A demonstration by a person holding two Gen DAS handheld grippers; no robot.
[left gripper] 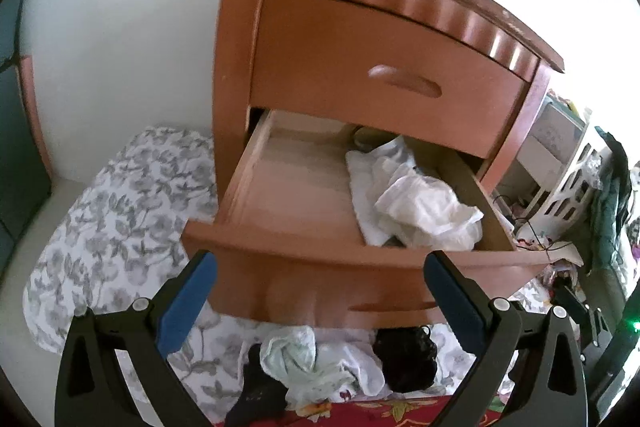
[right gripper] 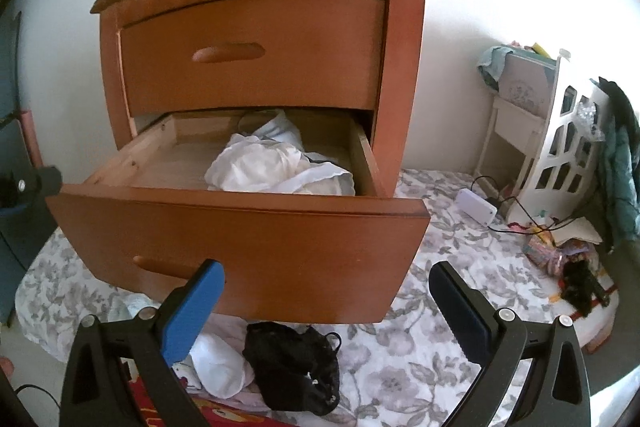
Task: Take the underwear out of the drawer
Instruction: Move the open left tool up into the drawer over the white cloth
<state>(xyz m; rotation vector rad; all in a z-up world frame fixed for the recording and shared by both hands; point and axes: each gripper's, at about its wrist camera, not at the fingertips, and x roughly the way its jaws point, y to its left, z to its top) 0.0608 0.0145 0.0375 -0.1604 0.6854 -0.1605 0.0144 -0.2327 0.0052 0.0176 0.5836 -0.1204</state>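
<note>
Both claws [left gripper: 320, 279] [right gripper: 326, 287] gape empty; drawer [right gripper: 240, 239] front hides part of white underwear [right gripper: 276, 167].

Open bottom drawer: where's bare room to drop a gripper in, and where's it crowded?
Free: drawer floor between its left wall and the white underwear. Crowded: the right half, filled with that cloth to the right wall.
</note>
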